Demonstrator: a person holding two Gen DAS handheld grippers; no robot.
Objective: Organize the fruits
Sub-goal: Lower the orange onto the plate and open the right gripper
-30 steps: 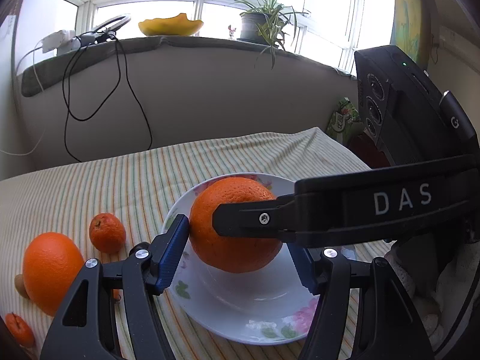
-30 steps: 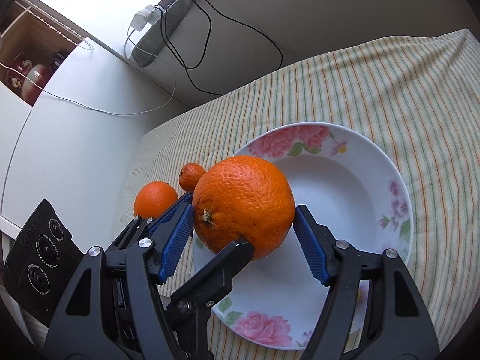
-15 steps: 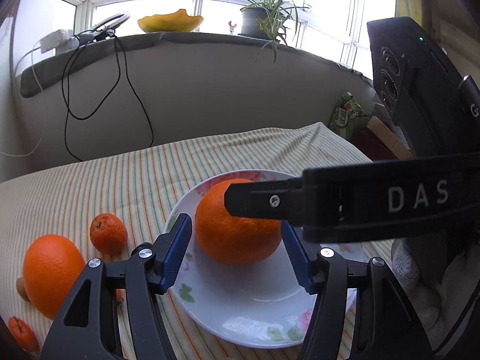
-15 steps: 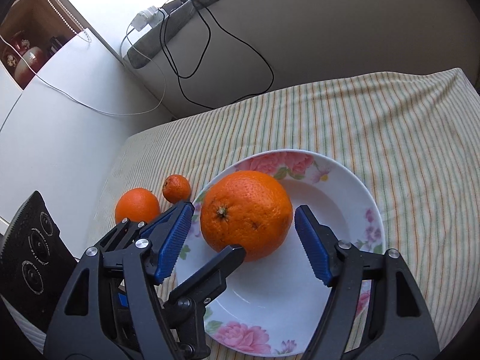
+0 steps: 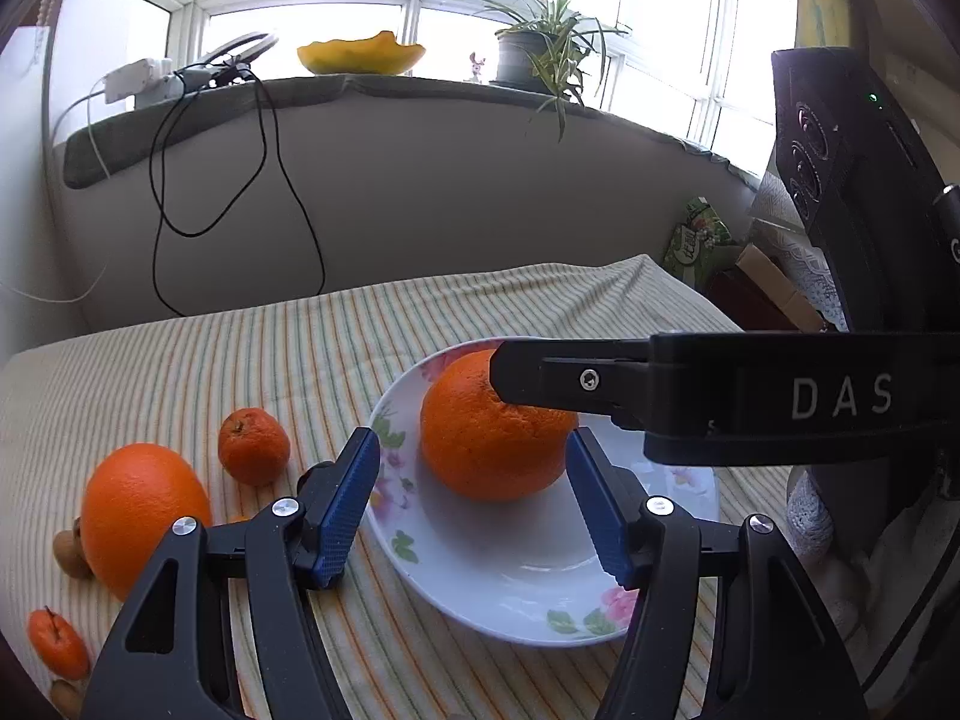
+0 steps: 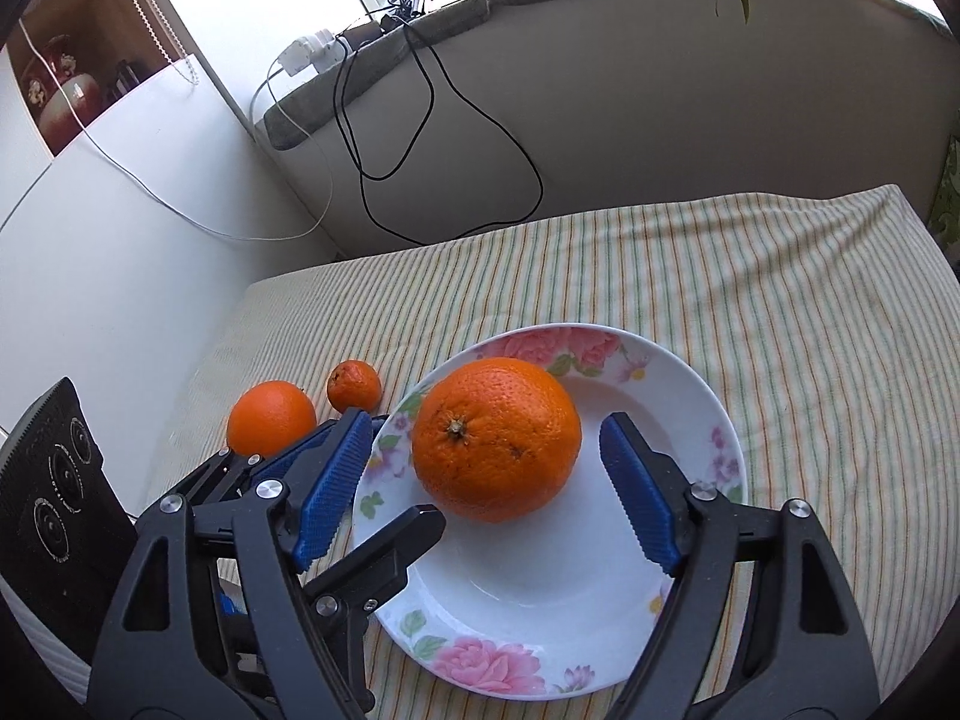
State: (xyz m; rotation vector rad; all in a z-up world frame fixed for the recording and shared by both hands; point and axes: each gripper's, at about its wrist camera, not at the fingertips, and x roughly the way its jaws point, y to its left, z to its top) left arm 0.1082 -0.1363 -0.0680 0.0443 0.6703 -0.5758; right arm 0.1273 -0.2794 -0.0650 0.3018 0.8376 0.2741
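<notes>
1. Left wrist view: the large orange (image 5: 492,432) sits in the floral plate (image 5: 510,600) at frame centre. The left gripper (image 5: 474,507) hangs near the bottom with its jaws parted and clear of the fruit. The right gripper's black finger crosses from the right edge, over the orange's top. A second orange (image 5: 141,510) and a mandarin (image 5: 253,447) lie on the striped cloth (image 5: 240,360) at lower left, with another small mandarin (image 5: 57,642) in the corner

2. Right wrist view: the right gripper (image 6: 489,492) straddles the large orange with daylight on both sides; its jaws have just been opening, so the fruit is released

3. Judged step: drop-off done. Next calls for clearing the plate and reaching for the second orange at the left
</notes>
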